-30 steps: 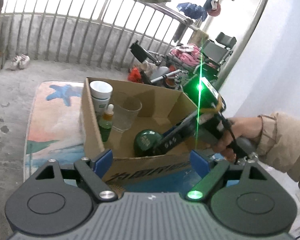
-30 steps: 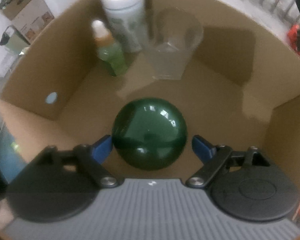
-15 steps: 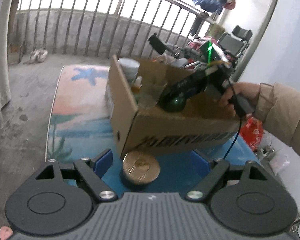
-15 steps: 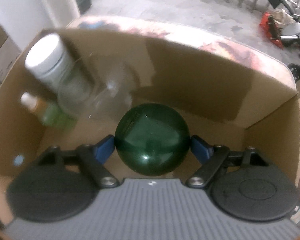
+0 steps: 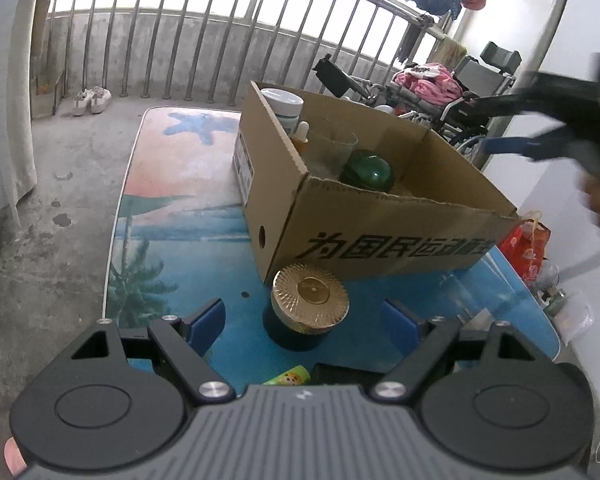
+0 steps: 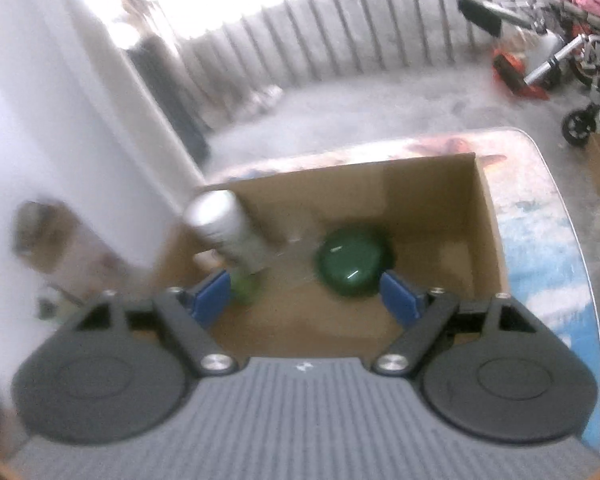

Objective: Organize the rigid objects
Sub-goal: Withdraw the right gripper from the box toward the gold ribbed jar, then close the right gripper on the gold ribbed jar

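A cardboard box (image 5: 380, 236) stands on the blue printed table. Inside it are a green ball (image 5: 367, 176), a clear cup (image 5: 332, 148), a white-capped jar (image 5: 282, 106) and a small dropper bottle (image 5: 302, 136). A dark jar with a gold lid (image 5: 310, 306) stands on the table in front of the box, between the fingers of my open left gripper (image 5: 304, 322). My right gripper (image 6: 306, 296) is open and empty, raised above the box (image 6: 488, 216), with the green ball (image 6: 352, 266) lying below it. It shows blurred at the far right of the left wrist view (image 5: 540, 140).
A small yellow-green tube (image 5: 288, 376) lies on the table close under my left gripper. A red bag (image 5: 528, 248) sits off the table's right edge. A railing, wheelchairs and clutter stand behind. Concrete floor lies to the left.
My right gripper let go of the green ball in the box, opened, and pulled up and back. My left gripper dropped lower and closer around the gold-lidded jar.
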Tool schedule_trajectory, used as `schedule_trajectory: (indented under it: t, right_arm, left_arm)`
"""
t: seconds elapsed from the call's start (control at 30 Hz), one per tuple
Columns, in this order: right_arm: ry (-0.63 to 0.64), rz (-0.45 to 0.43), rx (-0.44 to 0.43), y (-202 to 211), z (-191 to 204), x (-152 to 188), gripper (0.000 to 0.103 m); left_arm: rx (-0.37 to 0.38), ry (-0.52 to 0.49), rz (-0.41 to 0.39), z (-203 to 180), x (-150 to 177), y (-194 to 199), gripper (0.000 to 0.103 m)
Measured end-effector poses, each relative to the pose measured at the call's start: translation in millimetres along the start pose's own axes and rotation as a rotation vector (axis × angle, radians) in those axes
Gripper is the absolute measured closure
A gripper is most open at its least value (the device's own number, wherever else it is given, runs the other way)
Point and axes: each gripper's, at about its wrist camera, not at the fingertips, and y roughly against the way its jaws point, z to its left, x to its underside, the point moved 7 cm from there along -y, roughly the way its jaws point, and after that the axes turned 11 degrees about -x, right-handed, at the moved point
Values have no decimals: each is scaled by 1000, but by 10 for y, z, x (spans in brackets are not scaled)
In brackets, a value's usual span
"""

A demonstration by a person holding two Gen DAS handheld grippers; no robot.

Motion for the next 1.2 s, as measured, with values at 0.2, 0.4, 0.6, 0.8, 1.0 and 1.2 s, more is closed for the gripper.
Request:
schedule_trajectory:
  t: [0.2, 0.4, 0.6, 0.8, 1.0, 1.2]
  right_arm:
    - [-1, -29, -165, 677, 718, 761, 21]
    - [14, 22, -202, 191, 1053, 1272, 22]
    - [4, 108, -195, -693, 1008, 1451, 35]
    - [-33, 147, -201, -1081, 925, 1459, 43]
    - [-68, 167, -219, -1225, 851, 1470, 54]
    - [-78, 171, -199, -1273, 781, 1500, 72]
  left_arm:
    - [2, -40, 7, -102, 14, -31, 18]
    - [-29, -94, 24, -208, 33, -155, 22]
    - [-59, -129, 49, -244, 44, -325, 30]
    - [-64, -152, 60, -259, 49, -434, 41]
    - [-53, -149, 68, -262, 49, -496, 44]
    - [-67, -151, 66, -318, 42, -510, 44]
